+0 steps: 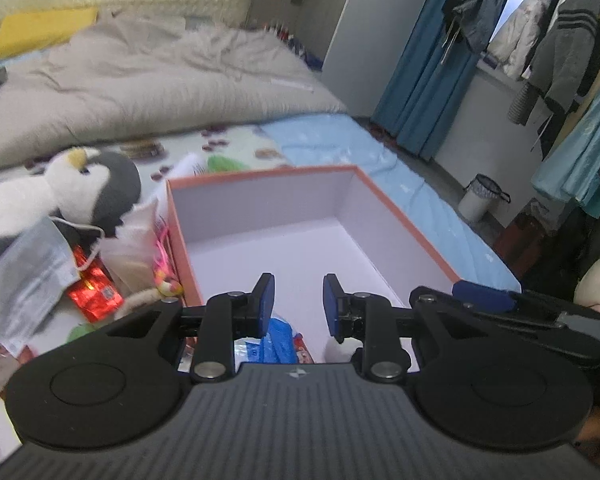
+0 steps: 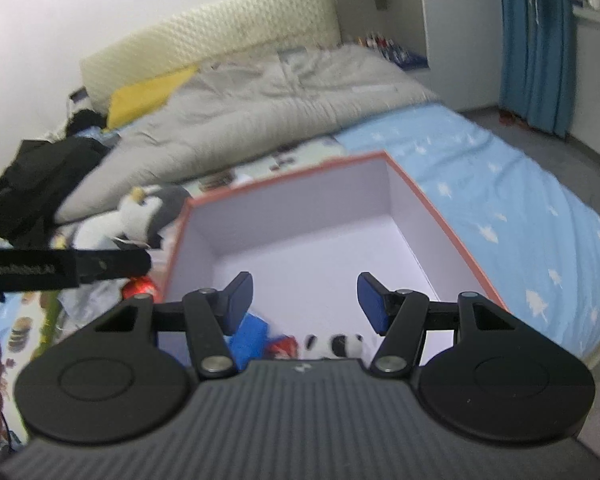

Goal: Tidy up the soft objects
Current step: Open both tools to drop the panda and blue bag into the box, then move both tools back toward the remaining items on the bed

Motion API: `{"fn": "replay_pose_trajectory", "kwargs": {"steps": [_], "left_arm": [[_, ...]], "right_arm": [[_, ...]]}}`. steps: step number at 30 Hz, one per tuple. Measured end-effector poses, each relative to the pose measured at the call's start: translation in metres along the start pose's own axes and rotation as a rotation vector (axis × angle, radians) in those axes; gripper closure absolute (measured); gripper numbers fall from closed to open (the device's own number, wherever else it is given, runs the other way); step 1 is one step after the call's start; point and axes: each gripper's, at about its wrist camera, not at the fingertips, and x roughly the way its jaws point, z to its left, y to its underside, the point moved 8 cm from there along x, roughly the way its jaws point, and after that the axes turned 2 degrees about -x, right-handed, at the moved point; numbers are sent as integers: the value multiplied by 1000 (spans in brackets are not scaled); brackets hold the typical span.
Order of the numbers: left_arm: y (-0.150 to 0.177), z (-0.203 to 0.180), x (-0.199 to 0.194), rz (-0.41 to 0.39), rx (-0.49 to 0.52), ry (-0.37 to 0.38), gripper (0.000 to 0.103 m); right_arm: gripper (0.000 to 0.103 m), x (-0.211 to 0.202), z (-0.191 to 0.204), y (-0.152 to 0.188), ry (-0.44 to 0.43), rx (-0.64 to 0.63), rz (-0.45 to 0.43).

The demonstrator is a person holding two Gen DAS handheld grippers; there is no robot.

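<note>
Sorting has begun, I judge, but most of it is left. Starting at the left of my left wrist view, a grey face mask [image 1: 32, 276] lies crumpled on the bed sheet [image 1: 380, 148], with a red foil packet [image 1: 94, 292] tucked just beside it. Above them the penguin plush [image 1: 88, 184] leans against a white pouch [image 1: 134, 240], close to the box's left wall but outside it. The orange-rimmed box [image 1: 260, 216] sits in the middle, mostly bare inside. At its near end lie a blue packet [image 1: 278, 338] and, seen from my right wrist, a small panda plush [image 2: 336, 345].

My left gripper [image 1: 299, 300] hangs above the near end of the box, jaws parted and holding nothing. My right gripper [image 2: 305, 302] is over the same end, jaws spread wider, also empty. So a few pieces are in; the penguin, mask and pouch remain outside.
</note>
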Motion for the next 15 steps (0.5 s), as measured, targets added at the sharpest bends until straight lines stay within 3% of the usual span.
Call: {"fn": "replay_pose_trajectory", "kwargs": {"steps": [7, 15], "left_arm": [[13, 15, -42, -52, -13, -8, 72], [37, 48, -76, -76, -48, -55, 72]], "right_arm": [[42, -28, 41, -6, -76, -38, -91], [42, -41, 77, 4, -119, -83, -117]]}}
